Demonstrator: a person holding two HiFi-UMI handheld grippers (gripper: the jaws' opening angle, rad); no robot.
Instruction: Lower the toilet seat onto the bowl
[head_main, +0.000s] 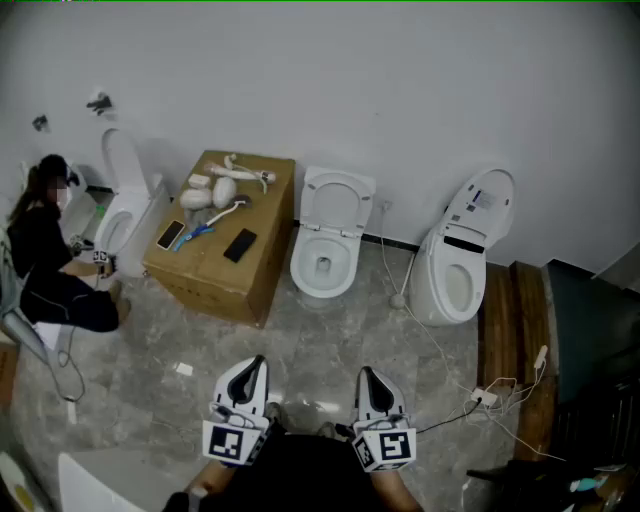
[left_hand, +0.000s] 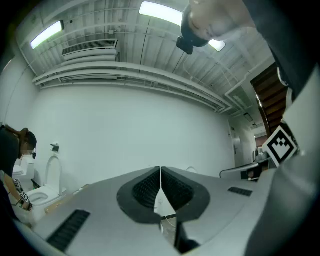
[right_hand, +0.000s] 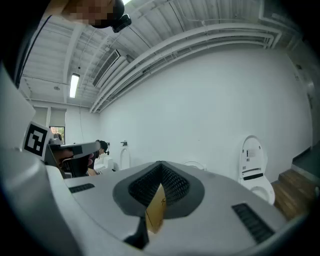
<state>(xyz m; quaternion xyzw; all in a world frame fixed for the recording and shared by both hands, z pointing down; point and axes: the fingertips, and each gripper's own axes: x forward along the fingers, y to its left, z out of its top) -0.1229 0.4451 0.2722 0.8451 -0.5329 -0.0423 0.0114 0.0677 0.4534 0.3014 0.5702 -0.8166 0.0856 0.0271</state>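
One white wall (head_main: 400, 80) backs the whole row, and a grey marbled floor (head_main: 330, 340) runs toward the viewer. Three toilets stand against the wall: the middle toilet (head_main: 322, 268) is straight ahead, with its toilet seat (head_main: 338, 177) raised and leaning back toward the wall, well apart from both grippers. The right toilet (head_main: 452, 285) has its lid (head_main: 482, 205) up, and the print on that lid is too small to read. The left toilet (head_main: 125, 215) is partly hidden by a cardboard box (head_main: 215, 275) and by a person (head_main: 45, 260) crouched beside it.

No writing can be read anywhere; only the square markers on the gripper cubes are clear. A wooden step (head_main: 503, 310) is cut off at the right.

The left gripper (head_main: 257, 362) and the right gripper (head_main: 367, 372) are low in the head view, above bare floor. In each gripper's own view, left (left_hand: 160, 170) and right (right_hand: 160, 164), the ribbed pads meet at the tips with nothing caught between them.

On the box lie white fittings (head_main: 212, 190) that are hard to identify, a dark phone (head_main: 240, 244), a second phone (head_main: 170, 235) and a blue-handled tool (head_main: 197, 234). Thin cables (head_main: 500, 390) trail over the floor at the right
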